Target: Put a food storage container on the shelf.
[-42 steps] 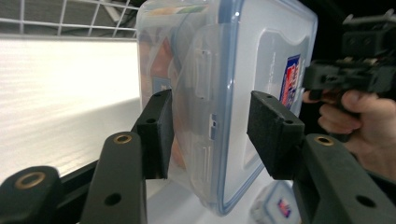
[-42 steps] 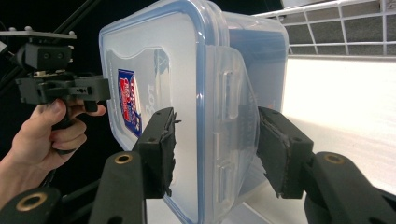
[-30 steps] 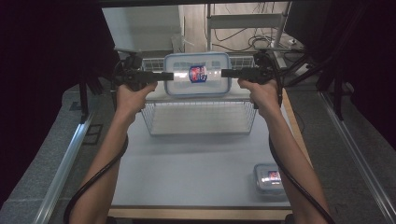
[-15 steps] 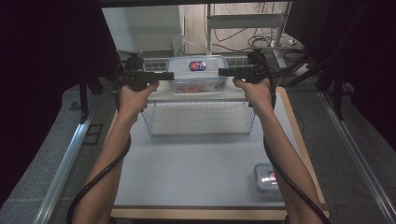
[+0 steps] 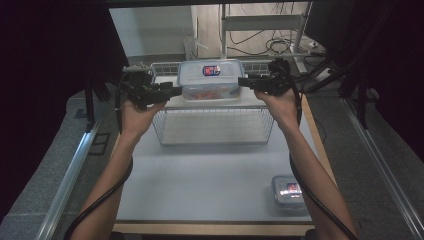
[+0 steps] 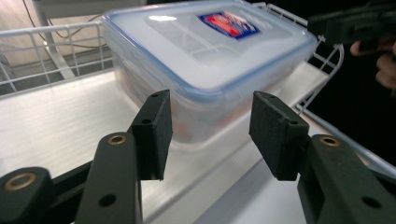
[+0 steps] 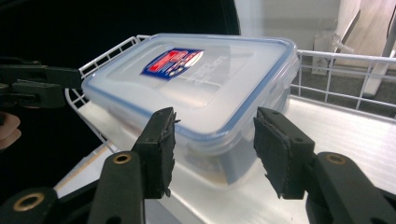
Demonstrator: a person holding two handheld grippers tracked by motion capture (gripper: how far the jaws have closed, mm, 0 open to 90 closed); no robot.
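A: What does the container [image 5: 210, 80] look like?
B: Clear plastic, blue-rimmed lid, red-and-blue label; top centre, on the wire rack's [image 5: 215, 125] shelf.
A: The tongs?
B: Left gripper [image 5: 176, 90] and right gripper [image 5: 243, 81] just closed slightly, yet released, flanking its ends.

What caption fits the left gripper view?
Open left gripper just short of the lidded plastic container resting in the wire basket.

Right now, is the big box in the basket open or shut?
Shut. The lid lies flat on the box, blue rim all around; whether its clips are latched cannot be told.

Clear glossy plastic box [image 5: 210, 81], white wire rack [image 5: 212, 125].
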